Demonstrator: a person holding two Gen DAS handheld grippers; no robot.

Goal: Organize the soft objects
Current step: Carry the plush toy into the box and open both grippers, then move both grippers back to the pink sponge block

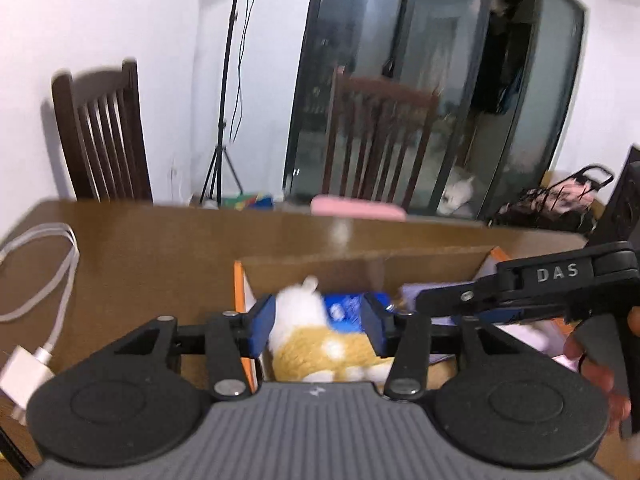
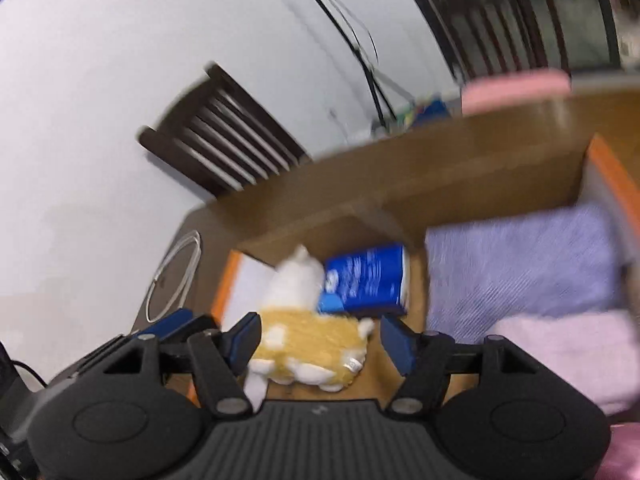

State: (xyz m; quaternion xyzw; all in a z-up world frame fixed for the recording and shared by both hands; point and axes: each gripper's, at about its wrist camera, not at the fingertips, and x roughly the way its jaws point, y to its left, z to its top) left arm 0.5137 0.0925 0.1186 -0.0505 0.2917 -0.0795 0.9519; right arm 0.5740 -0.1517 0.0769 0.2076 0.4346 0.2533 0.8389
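— What do we see behind the brown surface (image 1: pixel 160 248)?
— Two dark wooden chairs (image 1: pixel 104 136), a tripod (image 1: pixel 220 160), a white cat (image 1: pixel 458 196) by the glass door (image 1: pixel 400 80).
— We also spot a white charger cable (image 1: pixel 52 272) lying on it.

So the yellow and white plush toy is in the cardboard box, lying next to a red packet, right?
Not quite: the packet is blue, not red. The right wrist view shows it clearly, lying beside the yellow and white plush toy inside the cardboard box.
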